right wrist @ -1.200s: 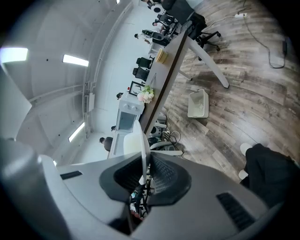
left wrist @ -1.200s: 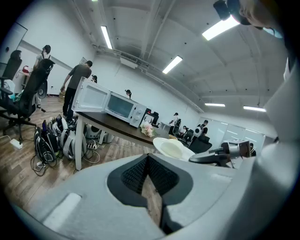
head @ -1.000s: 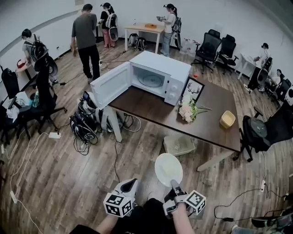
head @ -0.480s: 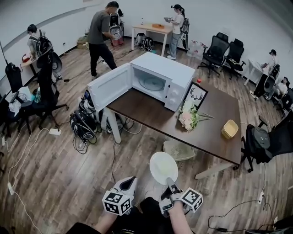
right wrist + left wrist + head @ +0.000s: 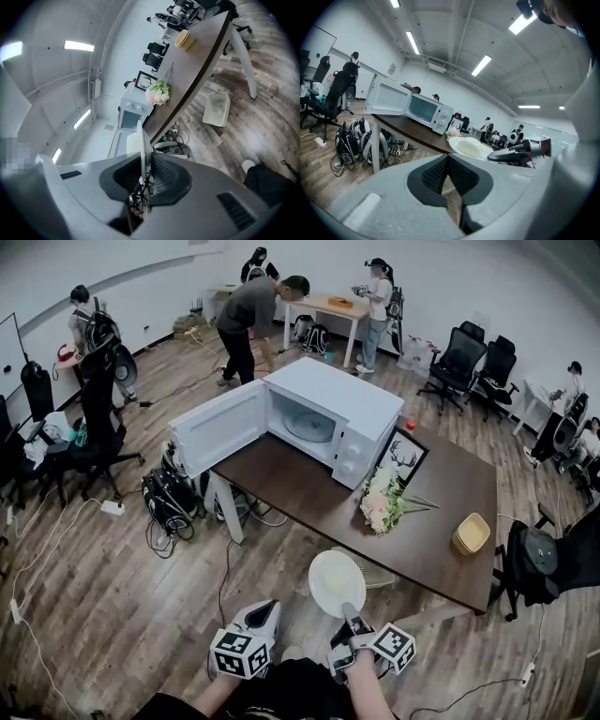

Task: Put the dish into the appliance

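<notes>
A: Fingers [image 5: 164, 176] of the right gripper [image 5: 349, 615] pinch the dish [image 5: 337, 582] by its near rim, over the floor just short of the table [image 5: 441, 486]. The left gripper [image 5: 265, 613] has its fingers together, empty.

B: Hold it level, pass left of the flowers [image 5: 380, 502], and enter the microwave [image 5: 323, 413] squarely past the open door [image 5: 217, 427]. The turntable looks clear, though it's small from here.

left gripper [image 5: 448, 168] jaws together and empty, white dish [image 5: 468, 147] beyond, microwave [image 5: 423, 108] door open on table [image 5: 405, 132]
</notes>
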A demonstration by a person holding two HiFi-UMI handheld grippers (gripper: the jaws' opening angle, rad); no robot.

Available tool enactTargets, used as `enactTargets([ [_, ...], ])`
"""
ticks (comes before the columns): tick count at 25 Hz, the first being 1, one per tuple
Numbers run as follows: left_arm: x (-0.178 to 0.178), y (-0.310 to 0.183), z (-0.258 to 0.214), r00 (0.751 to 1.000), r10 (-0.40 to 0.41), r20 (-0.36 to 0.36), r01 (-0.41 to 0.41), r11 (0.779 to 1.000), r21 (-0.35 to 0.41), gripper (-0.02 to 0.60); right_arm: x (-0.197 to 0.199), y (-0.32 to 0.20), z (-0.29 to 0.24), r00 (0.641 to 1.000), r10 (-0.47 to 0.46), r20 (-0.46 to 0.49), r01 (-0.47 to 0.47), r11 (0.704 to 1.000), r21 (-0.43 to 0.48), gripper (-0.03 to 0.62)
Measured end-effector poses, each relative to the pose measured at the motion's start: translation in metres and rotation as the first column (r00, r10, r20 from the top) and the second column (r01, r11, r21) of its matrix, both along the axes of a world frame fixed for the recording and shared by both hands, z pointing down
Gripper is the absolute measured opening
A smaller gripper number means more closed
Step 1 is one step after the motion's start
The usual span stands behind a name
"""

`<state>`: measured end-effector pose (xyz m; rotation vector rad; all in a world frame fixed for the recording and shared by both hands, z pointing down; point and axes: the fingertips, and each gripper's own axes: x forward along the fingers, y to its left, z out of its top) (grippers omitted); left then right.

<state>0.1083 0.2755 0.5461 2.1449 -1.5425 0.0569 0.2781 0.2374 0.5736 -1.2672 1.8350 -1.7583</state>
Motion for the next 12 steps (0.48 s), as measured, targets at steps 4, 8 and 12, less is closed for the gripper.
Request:
enactTargets([
  [4,0.007,-0.012,0.001,1.0,-0.012,0.005,0.012,1.0,-0.004,0.009,0.004,-0.012,0.002,1.0,-0.009,0.026,0.01,1.0,0.0,0.055],
  [8,0.01,-0.023,0.004,1.0,-0.021,0.008,0.021,1.0,-0.016,0.009,0.001,-0.019,0.009,0.999,-0.029,0.03,0.03,0.999,-0.024,0.057],
  [12,0.01,-0.035,0.007,1.0,-0.025,0.007,0.025,0.999,-0.023,0.008,-0.001,-0.03,0.012,0.999,-0.042,0.028,0.043,0.999,-0.033,0.057],
])
